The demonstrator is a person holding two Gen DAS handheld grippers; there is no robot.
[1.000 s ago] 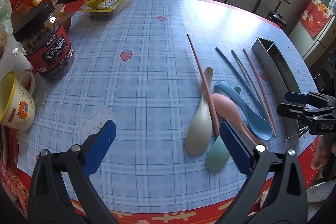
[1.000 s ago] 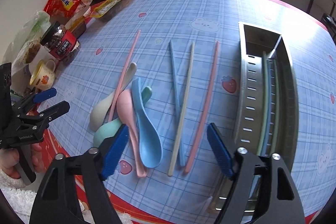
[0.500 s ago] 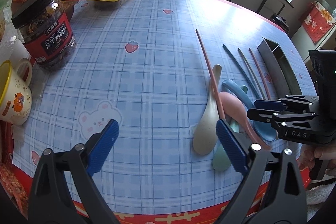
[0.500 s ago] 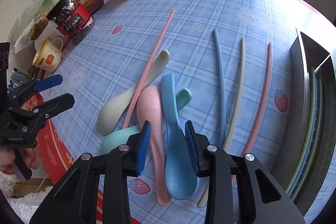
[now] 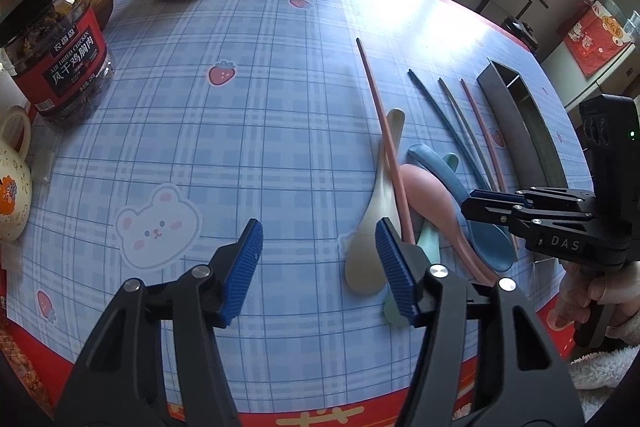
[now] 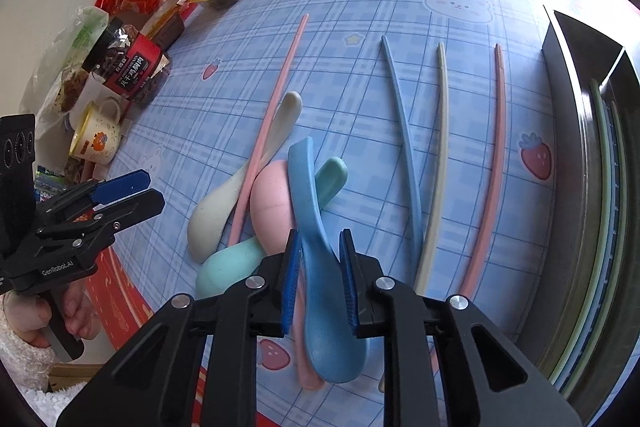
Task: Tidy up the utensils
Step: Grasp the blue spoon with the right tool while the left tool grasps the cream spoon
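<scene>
Because the blue spoon point(image 6: 320, 267) looks light, stiff and smooth, I take it at the handle's narrow waist, where it lies atop the spoon pile left of the tray point(image 6: 580, 187). My right hand-held gripper point(image 6: 320, 283) tilts steeply down, jaws closing around it, whether touching I cannot tell. My left hand-held gripper point(image 5: 316, 267), left of the pile, is closing on nothing.

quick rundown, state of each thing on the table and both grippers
right gripper: jaws closing around blue spoon
blue spoon: lying on the pile, between the pads
pink spoon: under blue spoon
left gripper: closing, nothing between its jaws
metal tray: holds a few chopsticks
jar: upright, lid on
mug: upright
</scene>
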